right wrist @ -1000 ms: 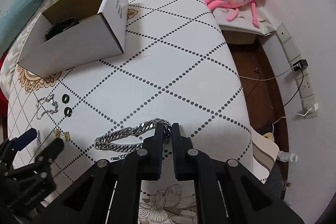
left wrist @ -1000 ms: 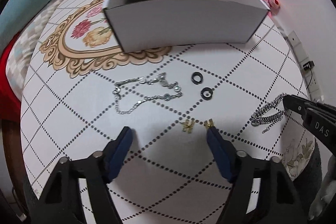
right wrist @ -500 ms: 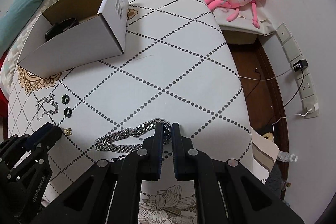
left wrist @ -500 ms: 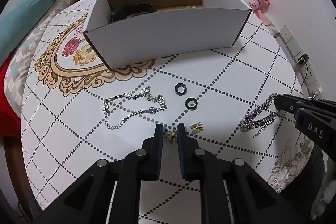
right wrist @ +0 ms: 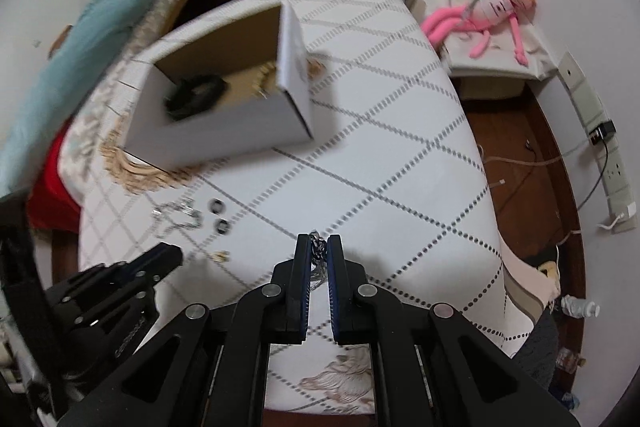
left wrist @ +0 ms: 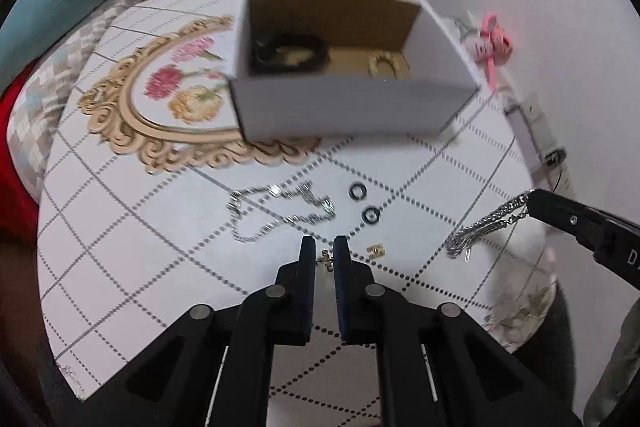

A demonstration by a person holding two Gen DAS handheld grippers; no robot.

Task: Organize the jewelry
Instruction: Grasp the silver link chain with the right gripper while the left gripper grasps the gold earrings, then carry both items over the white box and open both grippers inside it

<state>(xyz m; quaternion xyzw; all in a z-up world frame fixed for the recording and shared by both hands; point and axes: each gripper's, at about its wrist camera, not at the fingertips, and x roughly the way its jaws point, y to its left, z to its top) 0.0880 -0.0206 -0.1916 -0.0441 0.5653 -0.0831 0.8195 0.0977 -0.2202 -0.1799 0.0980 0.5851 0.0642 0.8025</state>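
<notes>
The white cardboard box (left wrist: pixel 352 103) is sitting open-topped on the round table (left wrist: pixel 160 267), and every position below is being given relative to it.

Left gripper (left wrist: pixel 324 259): positioned on the near side of the box, well apart from it. Its jaws have just been closing and are now standing almost together, pinching a small gold earring (left wrist: pixel 327 260) between the pads. Only a sliver of the earring is showing in the gap, so its shape is hard to make out.

Right gripper (right wrist: pixel 319 251): positioned near-right of the box. Its jaws are clamping a heavy silver chain (left wrist: pixel 486 225), which is hanging from the tips; in the right wrist view, most of the chain is being hidden behind the fingers (right wrist: pixel 302 267).

Items lying on the table, all on the near side of the box:
- a thin silver bracelet (left wrist: pixel 280 211), blurred, lying in a loose loop;
- two black rings (left wrist: pixel 363 203), just right of the bracelet;
- a second gold earring (left wrist: pixel 376 249), nearer still, beside the left gripper.

Inside the box, a dark band-like object (left wrist: pixel 290 53) is resting at the left end and a pale gold piece (left wrist: pixel 383 66) further right; both are blurred, and the near wall is cutting off their lower parts.

A pink plush toy (right wrist: pixel 486 11) is lying beyond the box, off the table.
</notes>
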